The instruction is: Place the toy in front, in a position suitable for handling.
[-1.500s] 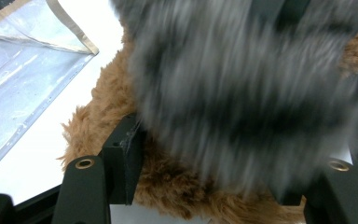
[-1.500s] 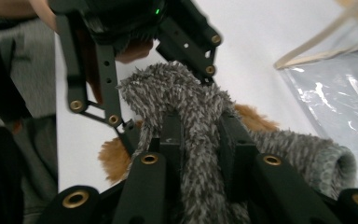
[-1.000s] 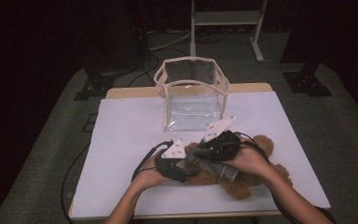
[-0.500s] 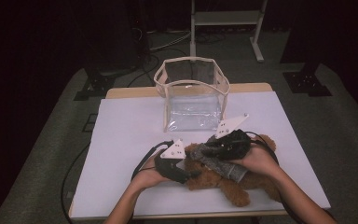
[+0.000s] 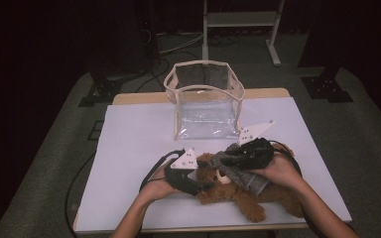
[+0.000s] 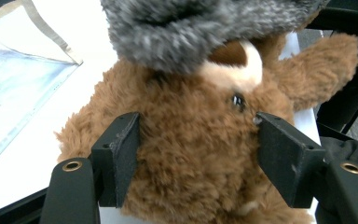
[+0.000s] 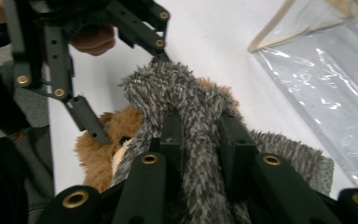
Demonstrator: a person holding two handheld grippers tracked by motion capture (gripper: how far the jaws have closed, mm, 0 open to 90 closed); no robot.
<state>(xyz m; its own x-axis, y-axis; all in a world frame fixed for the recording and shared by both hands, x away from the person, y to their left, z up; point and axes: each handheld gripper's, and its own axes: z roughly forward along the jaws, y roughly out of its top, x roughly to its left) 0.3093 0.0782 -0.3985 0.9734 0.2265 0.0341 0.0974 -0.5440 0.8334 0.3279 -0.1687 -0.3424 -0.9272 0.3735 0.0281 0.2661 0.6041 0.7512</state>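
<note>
- Grey fleece, shaggy and limp, sits pinched between the jaws of the right gripper (image 7: 200, 135); this grey cloth (image 5: 238, 168) bunches up above the grip and drapes over the teddy bear's head.
- Left gripper (image 6: 196, 149) stands about half spread around the brown teddy bear (image 6: 191, 154), one jaw at each side of the head; the pile bulges between them, and I cannot tell how hard the pads press.
- Bear lies on its back on the white bench (image 5: 129, 144), near the front edge, legs toward the person's right, between both hands.
- Handling, judged: the bear is light, soft and springy. Fur compresses a lot before the stuffing resists, so a shallow pinch may slide off the pile. Not fragile, not slippery in the hard sense, but the body flops if held by one limb.
- Best hold, judged: across the head or torso, where the bulk fills the jaws; ears and paws give a weak, twisting hold.
- Cloth, judged: near weightless, no stiffness, follows the gripper and snags on the fur; hold it at a gathered fold, as now.
- Clear plastic bag (image 5: 206, 106) with a beige rim stands open farther back on the bench, apart from the bear.
</note>
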